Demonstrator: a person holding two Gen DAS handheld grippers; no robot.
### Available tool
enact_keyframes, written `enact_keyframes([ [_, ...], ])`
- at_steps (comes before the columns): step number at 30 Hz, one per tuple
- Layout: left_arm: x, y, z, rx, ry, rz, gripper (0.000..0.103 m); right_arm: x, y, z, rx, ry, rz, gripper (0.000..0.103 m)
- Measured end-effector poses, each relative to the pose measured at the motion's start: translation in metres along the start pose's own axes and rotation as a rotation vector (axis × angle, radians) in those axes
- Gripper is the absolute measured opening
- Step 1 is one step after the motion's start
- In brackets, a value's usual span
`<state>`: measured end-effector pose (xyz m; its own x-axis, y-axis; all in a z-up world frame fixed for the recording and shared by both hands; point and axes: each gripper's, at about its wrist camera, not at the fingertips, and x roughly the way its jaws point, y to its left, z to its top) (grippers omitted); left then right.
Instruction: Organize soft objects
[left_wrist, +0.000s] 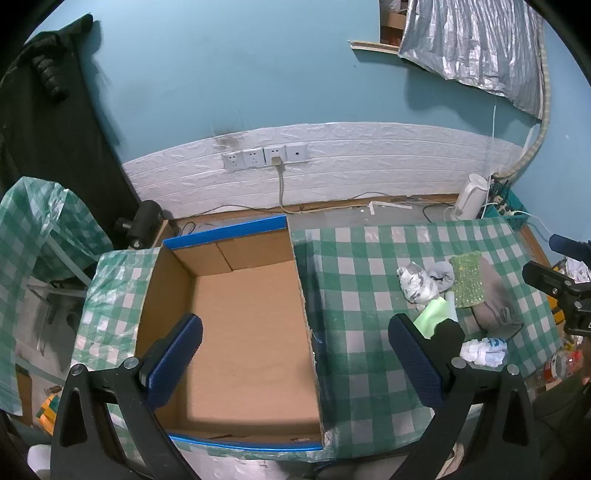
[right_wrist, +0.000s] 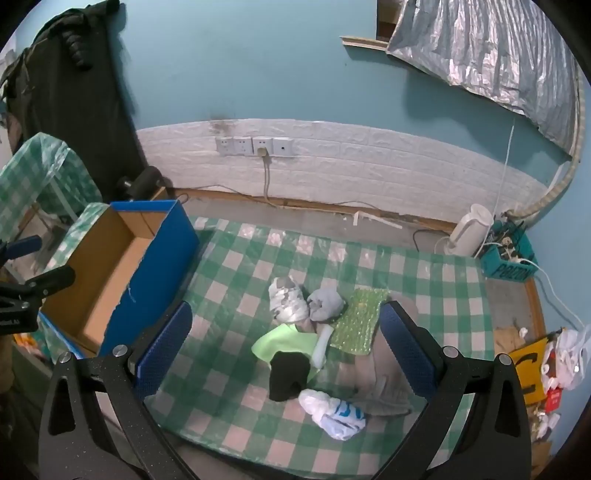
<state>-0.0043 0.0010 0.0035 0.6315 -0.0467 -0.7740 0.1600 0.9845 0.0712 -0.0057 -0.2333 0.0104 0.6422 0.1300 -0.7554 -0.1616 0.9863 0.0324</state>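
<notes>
1. Left wrist view looks down over one open brown cardboard box with blue-taped rims (left_wrist: 236, 332), which is empty inside and sits on the green-and-white checked plastic tablecloth (left_wrist: 369, 295).
2. One left gripper (left_wrist: 295, 358) hangs above the box's right wall with its two blue-padded fingers (left_wrist: 173, 354) spread wide, nothing between them.
3. One right gripper (right_wrist: 286, 343) hangs over the pile to the right of the box, its two blue fingers (right_wrist: 406, 350) likewise spread wide and pressing on nothing.
4. All soft things lie on the cloth to the right of the box, none inside it, in one loose cluster.
5. Counted in the right wrist view, farthest from the box's near end: one white-and-grey patterned crumpled cloth (right_wrist: 287, 300), one rolled grey sock (right_wrist: 325, 303) touching it, and one flat green sparkly rectangular pad (right_wrist: 360, 322) just beside the sock.
6. Nearer: one light green folded cloth (right_wrist: 284, 341), one pale tube-shaped item (right_wrist: 322, 345) lying across its right edge, and one black fabric piece (right_wrist: 290, 374) resting on the green cloth.
7. Nearest: one white crumpled bag with blue print (right_wrist: 334, 410), and one larger grey-brown garment (right_wrist: 380, 373) partly under the pad.
8. Four white wall sockets (right_wrist: 255, 146) sit in one row on the wall beyond the box, one with a plug in it.
</notes>
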Motion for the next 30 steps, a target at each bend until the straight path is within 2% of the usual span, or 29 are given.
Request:
enact_keyframes([
  [30, 0.0021, -0.0058, -0.0063, 0.01, 0.007, 0.006, 0.101, 0.0004, -0.0026, -0.0008, -0.001, 0.007, 0.0, 0.101],
])
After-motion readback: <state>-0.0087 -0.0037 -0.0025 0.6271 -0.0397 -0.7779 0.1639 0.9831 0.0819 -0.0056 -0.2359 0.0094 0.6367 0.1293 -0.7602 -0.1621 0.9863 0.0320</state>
